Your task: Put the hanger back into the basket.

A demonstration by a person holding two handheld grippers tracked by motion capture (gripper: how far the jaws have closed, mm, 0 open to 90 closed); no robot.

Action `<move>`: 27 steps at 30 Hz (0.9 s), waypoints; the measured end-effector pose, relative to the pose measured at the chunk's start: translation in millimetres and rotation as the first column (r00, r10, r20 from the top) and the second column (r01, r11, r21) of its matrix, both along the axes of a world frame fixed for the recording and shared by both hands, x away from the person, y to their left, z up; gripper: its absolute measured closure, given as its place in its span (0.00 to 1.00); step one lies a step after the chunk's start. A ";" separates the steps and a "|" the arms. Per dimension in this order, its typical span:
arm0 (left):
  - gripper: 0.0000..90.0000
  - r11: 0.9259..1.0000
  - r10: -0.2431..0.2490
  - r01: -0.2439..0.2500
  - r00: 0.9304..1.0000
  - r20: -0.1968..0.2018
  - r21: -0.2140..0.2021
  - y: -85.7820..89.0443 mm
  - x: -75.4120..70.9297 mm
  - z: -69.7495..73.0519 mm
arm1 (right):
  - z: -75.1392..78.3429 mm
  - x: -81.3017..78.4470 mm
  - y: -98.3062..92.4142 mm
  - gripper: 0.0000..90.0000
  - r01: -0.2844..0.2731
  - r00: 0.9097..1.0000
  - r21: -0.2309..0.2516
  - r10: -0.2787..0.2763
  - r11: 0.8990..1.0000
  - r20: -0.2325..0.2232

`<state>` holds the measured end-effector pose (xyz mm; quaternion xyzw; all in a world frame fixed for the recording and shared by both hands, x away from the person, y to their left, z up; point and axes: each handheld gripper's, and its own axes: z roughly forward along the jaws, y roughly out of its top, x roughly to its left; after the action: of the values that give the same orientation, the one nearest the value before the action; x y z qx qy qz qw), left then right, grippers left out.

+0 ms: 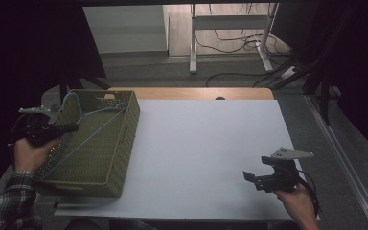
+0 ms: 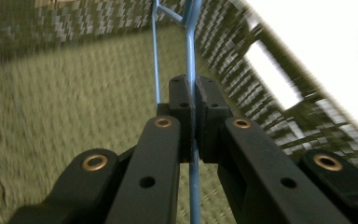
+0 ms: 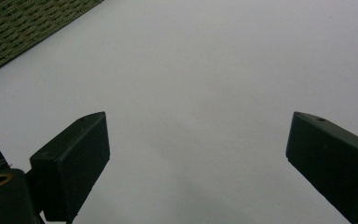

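Counter (image 1: 206,158): a white rectangular top, bare across its middle and right. Woven basket (image 1: 120,158): olive-green, deep and rectangular, standing on the counter's left part with its near corner over the front edge. Wire hanger (image 1: 93,129): pale blue, thin, lying slantwise inside the basket, hook toward the far-left corner and one long arm running down to the near-left wall. Judged by its build, the hanger is light, springy rather than rigid, and smooth enough to twist or slide in a narrow grip; a hold on a straight run of wire near the shoulder should steady it best, and the hook may catch the weave on lifting. Left claw (image 1: 72,127): reaching over the basket's left rim, clenched on one wire of the hanger (image 2: 190,60), the pads pressed together around it. Right claw (image 1: 250,178): released, jaws spread wide, hovering low over bare counter at the near right, well apart from the basket.
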<state>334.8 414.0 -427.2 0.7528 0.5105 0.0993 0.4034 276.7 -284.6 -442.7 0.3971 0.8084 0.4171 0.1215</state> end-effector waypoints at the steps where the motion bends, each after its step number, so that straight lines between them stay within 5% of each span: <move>1: 0.97 1.000 0.013 -0.013 1.000 -0.019 0.013 -0.2 1.6 -4.2 | 0.0 0.0 0.0 0.06 0.000 1.000 0.000 0.000 1.000 0.000; 6: 0.96 0.994 0.092 -0.085 0.991 -0.096 0.066 3.2 7.2 -19.2 | -2.0 -0.5 0.4 0.06 -0.001 1.000 -0.007 0.001 1.000 -0.003; 9: 0.96 0.978 0.152 -0.128 0.978 -0.142 0.166 5.3 7.9 -25.6 | -3.5 -0.8 1.1 0.06 -0.002 1.000 -0.017 0.002 1.000 -0.005; 11: 0.90 0.962 0.185 -0.151 0.973 -0.136 0.228 3.7 6.0 -28.0 | -4.5 -0.8 1.5 0.06 -0.005 1.000 -0.024 0.004 1.000 -0.004; 15: 0.68 0.954 0.211 -0.188 0.975 -0.077 0.233 0.5 -3.1 -22.2 | -4.3 -1.2 2.3 0.06 -0.007 1.000 -0.026 0.007 1.000 -0.003; 17: 0.50 0.959 0.196 -0.184 0.980 -0.034 0.216 -4.9 -10.0 -15.9 | -2.5 -1.9 2.0 0.06 -0.007 1.000 -0.022 0.007 1.000 0.007; 21: 0.41 0.978 0.076 -0.080 0.997 0.030 0.193 -25.9 -25.3 -1.6 | 0.3 -3.3 1.0 0.04 -0.014 1.000 0.002 0.014 1.000 0.009; 27: 0.20 0.996 -0.020 0.012 0.996 0.087 0.088 -63.2 -47.5 14.2 | 5.0 -9.4 -0.9 0.00 -0.027 0.999 0.019 0.027 0.999 0.021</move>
<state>287.4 350.9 -413.0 0.7689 0.4813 0.1513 0.3928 267.3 -285.4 -437.7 0.3831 0.8084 0.4304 0.1204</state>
